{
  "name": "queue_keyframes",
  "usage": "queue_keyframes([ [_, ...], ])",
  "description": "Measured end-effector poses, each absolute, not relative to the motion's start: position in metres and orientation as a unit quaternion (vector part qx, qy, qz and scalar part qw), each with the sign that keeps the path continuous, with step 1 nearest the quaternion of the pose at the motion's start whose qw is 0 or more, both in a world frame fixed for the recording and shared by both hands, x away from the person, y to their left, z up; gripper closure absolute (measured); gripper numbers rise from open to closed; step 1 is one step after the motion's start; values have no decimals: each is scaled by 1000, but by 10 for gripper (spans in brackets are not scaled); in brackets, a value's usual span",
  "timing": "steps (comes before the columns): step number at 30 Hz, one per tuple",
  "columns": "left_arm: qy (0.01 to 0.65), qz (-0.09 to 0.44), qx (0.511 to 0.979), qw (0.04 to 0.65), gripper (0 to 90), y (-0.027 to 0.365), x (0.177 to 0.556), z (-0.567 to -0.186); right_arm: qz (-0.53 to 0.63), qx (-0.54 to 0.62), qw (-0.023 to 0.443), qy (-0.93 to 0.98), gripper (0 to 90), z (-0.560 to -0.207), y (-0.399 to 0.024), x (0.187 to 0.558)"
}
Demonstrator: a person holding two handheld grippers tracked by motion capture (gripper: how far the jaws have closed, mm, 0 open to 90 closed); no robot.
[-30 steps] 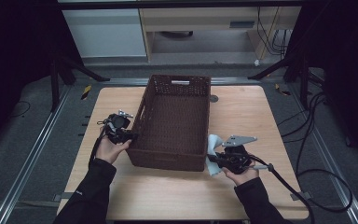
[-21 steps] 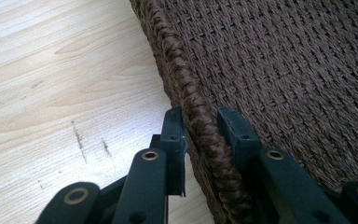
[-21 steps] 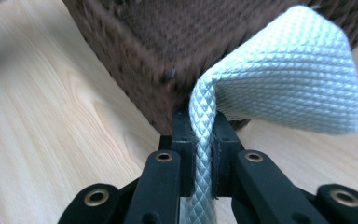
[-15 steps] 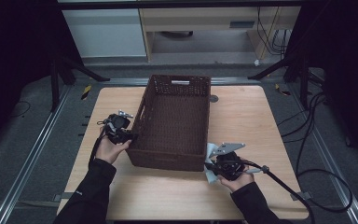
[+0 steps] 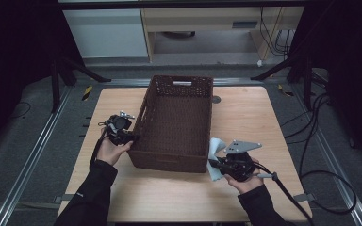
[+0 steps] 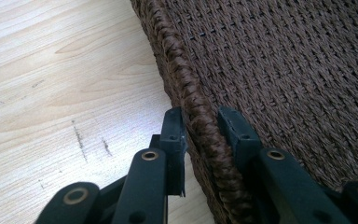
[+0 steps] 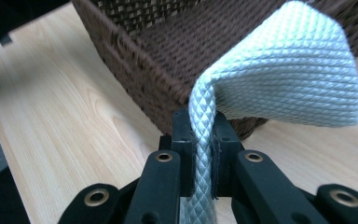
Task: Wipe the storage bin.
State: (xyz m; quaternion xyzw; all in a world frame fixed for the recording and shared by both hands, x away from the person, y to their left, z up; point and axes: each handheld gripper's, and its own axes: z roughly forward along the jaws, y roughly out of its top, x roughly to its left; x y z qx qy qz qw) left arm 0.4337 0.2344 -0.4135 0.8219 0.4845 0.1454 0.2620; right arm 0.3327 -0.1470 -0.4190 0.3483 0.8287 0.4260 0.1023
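Wooden and pale, the counter (image 5: 179,197) is carrying everything, its grain showing scuffed in the left gripper view and smooth in the right gripper view. Sitting along its middle is the brown woven basket (image 5: 175,123), its long sides running away from the person and a handle slot showing in its far wall. At the person's left, the left hand (image 5: 109,150) is holding the left claw (image 6: 200,128) at the basket's near-left rim; in the left gripper view the two black jaws are straddling the braided rim (image 6: 193,107), one outside the wall and one inside, pressing close on either side of it. At the near-right corner of the basket, the right hand (image 5: 246,181) is gripping the right claw (image 7: 200,135), which is pinching a white quilted cloth (image 7: 284,70) tight between its jaws. That cloth is rising from the jaws and folding over in a loose flap, hanging just beside the basket's outer wall and above the counter.
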Motion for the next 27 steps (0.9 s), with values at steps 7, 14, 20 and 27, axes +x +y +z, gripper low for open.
queue_keyframes([
  [7,485,144,822,262,720,235,434,-414,386,366,67,844,837,-450,-141,335],
  [14,486,143,821,262,716,235,434,-414,368,378,46,848,837,-466,-141,340],
  [20,487,143,821,263,714,235,434,-414,361,386,47,848,836,-469,-144,345],
  [27,487,142,820,264,712,235,434,-414,371,428,84,820,833,-457,-179,353],
])
